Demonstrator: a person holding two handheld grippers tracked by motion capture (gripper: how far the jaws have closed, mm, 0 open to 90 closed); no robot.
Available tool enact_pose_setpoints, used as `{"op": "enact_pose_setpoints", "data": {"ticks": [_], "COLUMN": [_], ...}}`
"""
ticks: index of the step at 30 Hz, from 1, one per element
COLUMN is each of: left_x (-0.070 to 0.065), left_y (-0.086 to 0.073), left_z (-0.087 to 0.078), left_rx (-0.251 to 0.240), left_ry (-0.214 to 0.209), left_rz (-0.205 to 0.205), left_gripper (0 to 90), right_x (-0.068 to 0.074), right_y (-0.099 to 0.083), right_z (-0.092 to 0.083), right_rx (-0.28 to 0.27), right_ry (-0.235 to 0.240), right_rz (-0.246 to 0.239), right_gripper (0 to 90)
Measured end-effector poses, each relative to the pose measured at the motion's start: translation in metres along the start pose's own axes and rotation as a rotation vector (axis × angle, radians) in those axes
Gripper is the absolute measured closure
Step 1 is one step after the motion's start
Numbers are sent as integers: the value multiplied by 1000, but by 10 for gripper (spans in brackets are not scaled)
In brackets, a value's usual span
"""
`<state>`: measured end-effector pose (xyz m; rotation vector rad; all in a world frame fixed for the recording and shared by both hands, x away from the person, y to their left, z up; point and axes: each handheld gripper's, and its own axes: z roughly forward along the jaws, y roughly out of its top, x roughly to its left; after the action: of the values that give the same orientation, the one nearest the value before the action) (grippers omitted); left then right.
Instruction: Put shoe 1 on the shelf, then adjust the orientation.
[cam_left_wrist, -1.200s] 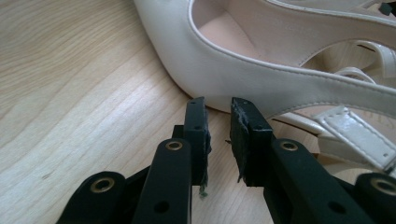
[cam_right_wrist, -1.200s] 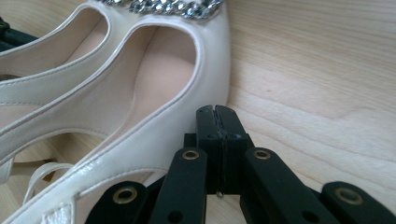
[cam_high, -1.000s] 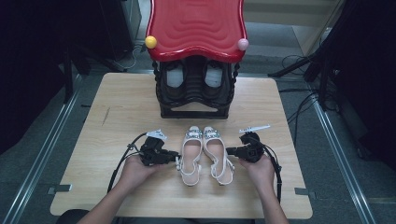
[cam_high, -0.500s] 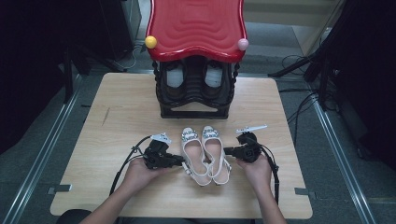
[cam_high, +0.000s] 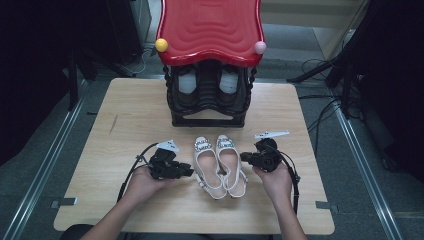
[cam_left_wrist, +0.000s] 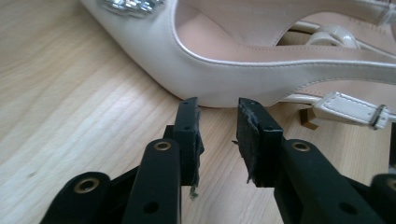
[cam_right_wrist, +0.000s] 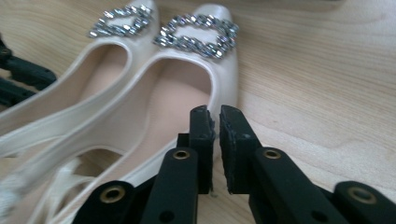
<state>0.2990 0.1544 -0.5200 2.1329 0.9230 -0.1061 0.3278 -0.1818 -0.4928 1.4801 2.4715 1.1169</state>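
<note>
Two hands come in from the near edge of the pale wooden table (cam_high: 125, 115), each with a black two-jaw gripper. The left gripper (cam_high: 189, 171) lies just beside the outer flank of the left cream slingback shoe with a rhinestone buckle (cam_high: 206, 162); its jaws have just been opening and stand apart with nothing between them, their tips short of the shoe's side. The right gripper (cam_high: 243, 156) points at the right cream slingback shoe with its own rhinestone buckle (cam_high: 231, 160); its jaws have just been opening too, a narrow gap with the shoe's rim at their tips, unpressed. The shoes lie side by side, toes away. Beyond them stands a black shoe rack with a glossy red wavy top (cam_high: 210, 30).
</note>
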Motion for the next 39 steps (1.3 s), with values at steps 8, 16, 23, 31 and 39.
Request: {"op": "enact_pose_setpoints", "data": {"ticks": [8,16,23,31,39], "left_x": [8,18,19,22,24], "left_y": [-1,-2,-3,-2,-3], "left_z": [-18,-19,-22,-24,-30], "left_rx": [-48,-50,-55,-63,-81], "left_ry": [7,22,13,16,30], "left_rz": [-2,-20,-17,-23,-31], "left_gripper": [659,653,630,617,614], "right_x": [6,21,38,48,56], "right_y": [3,10,14,14,16], "right_z": [-13,-15,-8,-1,9], "right_rx": [-51,-47,-17,4,11], "right_ry": [43,70,65,63,53], "right_rz": [16,-11,-41,-38,-39], "right_gripper": [729,678,661,647,639]}}
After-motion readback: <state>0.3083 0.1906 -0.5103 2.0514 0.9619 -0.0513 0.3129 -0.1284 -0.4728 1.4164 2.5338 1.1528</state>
